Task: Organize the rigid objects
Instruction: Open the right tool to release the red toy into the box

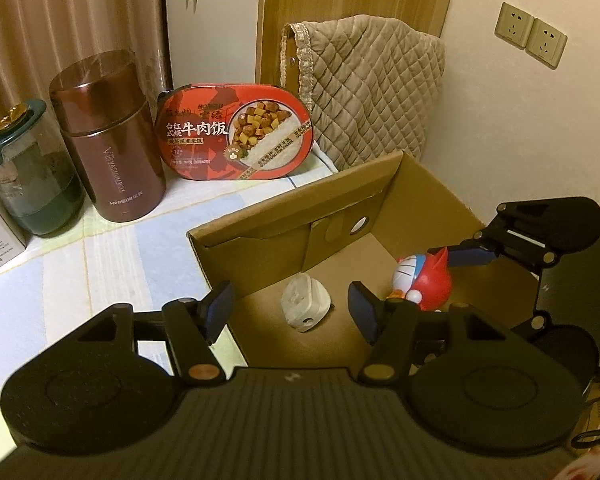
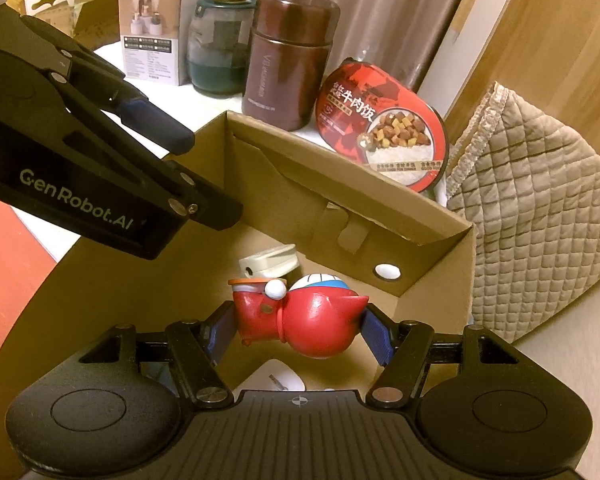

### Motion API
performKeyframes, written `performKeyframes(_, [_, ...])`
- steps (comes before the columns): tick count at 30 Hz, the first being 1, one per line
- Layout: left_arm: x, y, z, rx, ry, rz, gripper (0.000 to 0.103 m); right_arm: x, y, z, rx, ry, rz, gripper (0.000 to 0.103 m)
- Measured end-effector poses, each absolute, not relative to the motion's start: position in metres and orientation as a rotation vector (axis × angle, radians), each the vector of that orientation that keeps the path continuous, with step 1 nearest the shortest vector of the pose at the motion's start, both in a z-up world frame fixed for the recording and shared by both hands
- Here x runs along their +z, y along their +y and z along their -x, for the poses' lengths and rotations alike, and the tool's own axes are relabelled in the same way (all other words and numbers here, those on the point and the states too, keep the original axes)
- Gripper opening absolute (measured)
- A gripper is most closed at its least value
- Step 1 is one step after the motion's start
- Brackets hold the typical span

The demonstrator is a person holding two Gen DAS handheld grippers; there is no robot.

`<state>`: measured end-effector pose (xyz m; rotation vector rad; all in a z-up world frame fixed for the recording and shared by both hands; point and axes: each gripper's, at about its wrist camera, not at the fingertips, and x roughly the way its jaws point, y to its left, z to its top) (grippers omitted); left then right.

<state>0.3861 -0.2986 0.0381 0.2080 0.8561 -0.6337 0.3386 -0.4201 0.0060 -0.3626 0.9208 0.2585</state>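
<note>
An open cardboard box (image 1: 428,184) stands on the table; it also shows in the right wrist view (image 2: 300,160). A white plug adapter (image 1: 306,306) lies on its floor, also seen in the right wrist view (image 2: 270,264). My right gripper (image 2: 300,330) is shut on a red and blue cat figurine (image 2: 304,320) and holds it inside the box. In the left wrist view the figurine (image 1: 426,282) hangs from the right gripper (image 1: 466,254). My left gripper (image 1: 290,312) is open and empty over the box's near wall, also seen in the right wrist view (image 2: 180,148).
A brown vacuum flask (image 1: 112,136), a green-lidded glass jar (image 1: 28,176) and a red instant beef rice box (image 1: 236,132) stand behind the cardboard box. A quilted chair back (image 1: 368,88) is at the right. A white carton (image 2: 160,32) stands far left.
</note>
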Motion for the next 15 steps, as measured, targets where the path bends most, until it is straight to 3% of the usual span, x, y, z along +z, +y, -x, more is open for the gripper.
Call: performKeyframes(15, [0.0393, -0.2915, -0.387, -0.632, 0.842, -0.194, 0.058, 0.004, -0.4162, -0.3417, 0.268, 0.924, 0.359, 0.064])
